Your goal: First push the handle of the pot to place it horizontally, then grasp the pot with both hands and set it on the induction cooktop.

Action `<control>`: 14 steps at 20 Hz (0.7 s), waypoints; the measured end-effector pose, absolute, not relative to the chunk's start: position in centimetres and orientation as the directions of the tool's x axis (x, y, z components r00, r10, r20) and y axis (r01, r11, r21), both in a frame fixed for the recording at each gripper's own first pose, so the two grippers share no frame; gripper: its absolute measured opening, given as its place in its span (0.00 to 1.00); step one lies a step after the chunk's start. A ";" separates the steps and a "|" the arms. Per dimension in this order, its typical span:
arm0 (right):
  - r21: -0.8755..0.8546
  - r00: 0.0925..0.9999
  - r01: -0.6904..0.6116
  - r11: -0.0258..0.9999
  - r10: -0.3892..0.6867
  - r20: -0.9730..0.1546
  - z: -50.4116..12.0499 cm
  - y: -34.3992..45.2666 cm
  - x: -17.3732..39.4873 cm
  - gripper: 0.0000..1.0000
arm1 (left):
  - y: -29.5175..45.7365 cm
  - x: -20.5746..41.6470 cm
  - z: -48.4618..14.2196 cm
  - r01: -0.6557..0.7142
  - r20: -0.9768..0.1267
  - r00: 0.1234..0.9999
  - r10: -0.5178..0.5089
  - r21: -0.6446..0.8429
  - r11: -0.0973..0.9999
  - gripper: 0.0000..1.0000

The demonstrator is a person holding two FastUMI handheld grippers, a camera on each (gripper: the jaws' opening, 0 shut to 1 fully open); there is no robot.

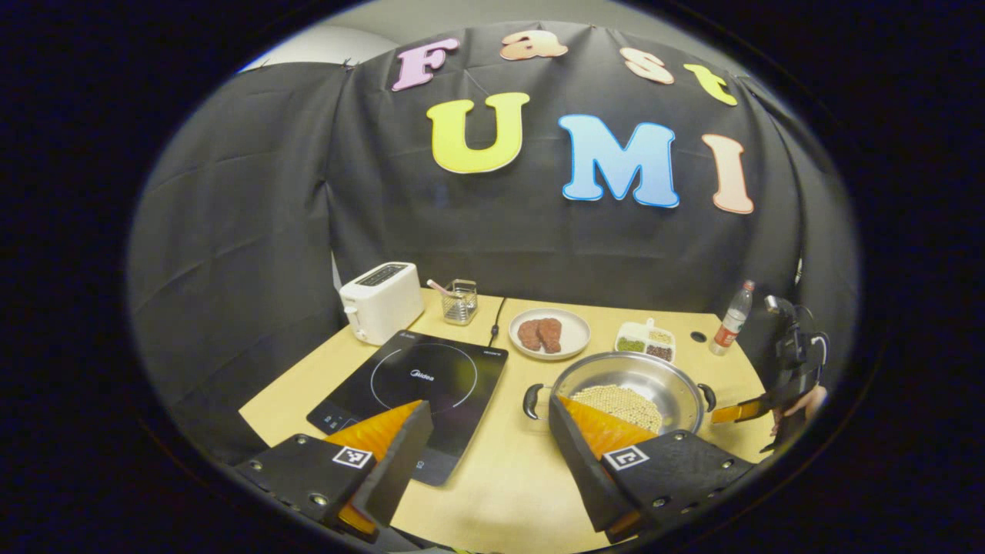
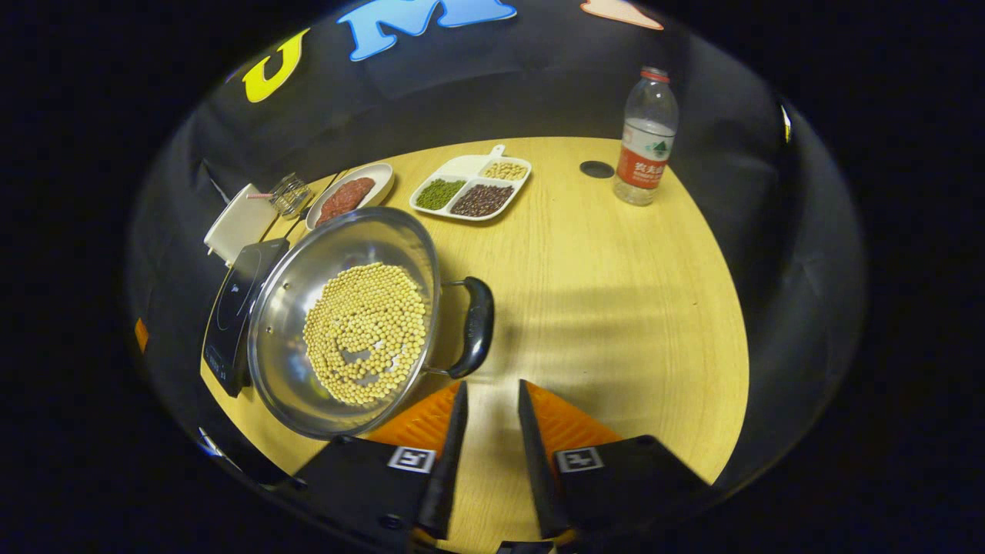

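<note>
A steel pot (image 1: pixel 627 385) with pale beans in it stands on the wooden table (image 1: pixel 508 477), just right of the black induction cooktop (image 1: pixel 419 381). Its two black handles (image 1: pixel 531 401) point left and right in the left gripper view. My left gripper (image 1: pixel 486 408) hovers open above the table between cooktop and pot, holding nothing. In the right gripper view the pot (image 2: pixel 346 323) is at the left, its near handle (image 2: pixel 477 327) just ahead of my right gripper (image 2: pixel 492 388), whose fingers stand a narrow gap apart with nothing between them. The right gripper (image 1: pixel 739 412) also shows beside the pot's right handle.
At the back stand a white toaster (image 1: pixel 381 300), a wire basket (image 1: pixel 460 300), a plate of meat (image 1: pixel 550 335), a divided tray of beans (image 1: pixel 646 341) and a plastic bottle (image 2: pixel 646 138). A hand (image 1: pixel 808 400) holds the right gripper. Bare table (image 2: pixel 616 308) lies right of the pot.
</note>
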State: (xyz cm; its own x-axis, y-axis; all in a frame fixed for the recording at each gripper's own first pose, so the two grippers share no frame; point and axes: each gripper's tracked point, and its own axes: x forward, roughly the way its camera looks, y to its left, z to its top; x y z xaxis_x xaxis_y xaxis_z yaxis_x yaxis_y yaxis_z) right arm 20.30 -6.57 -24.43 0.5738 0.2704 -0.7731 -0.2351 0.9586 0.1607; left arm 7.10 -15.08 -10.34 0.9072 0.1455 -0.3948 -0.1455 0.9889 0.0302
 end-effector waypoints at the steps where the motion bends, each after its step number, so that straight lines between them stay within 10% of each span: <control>1: 0.170 0.591 -0.205 0.964 0.261 -0.763 -23.7 -7.1 20.3 0.70 | -15.4 8.1 -10.6 -0.103 -0.398 0.912 0.101 0.017 0.995 0.89; 2: 0.194 0.609 -0.176 0.965 0.262 -0.748 -23.2 -7.4 20.4 1.00 | -15.6 8.9 -11.0 -0.061 -0.406 0.912 0.056 0.003 0.998 0.93; 14: 0.391 0.684 -0.076 0.917 0.333 -0.649 -20.5 -3.0 24.2 0.98 | -19.5 20.5 -22.3 0.232 -0.560 0.768 -0.311 -0.209 0.950 0.96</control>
State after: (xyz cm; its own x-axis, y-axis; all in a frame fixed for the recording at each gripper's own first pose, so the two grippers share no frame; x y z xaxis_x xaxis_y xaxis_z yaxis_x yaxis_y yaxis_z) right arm 24.22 -3.03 -20.55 0.6841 0.3332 -0.6488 -0.0762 0.9173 0.3908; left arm 20.46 -19.54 -22.28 0.7680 -0.3108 -0.5600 0.2318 0.9500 -0.2094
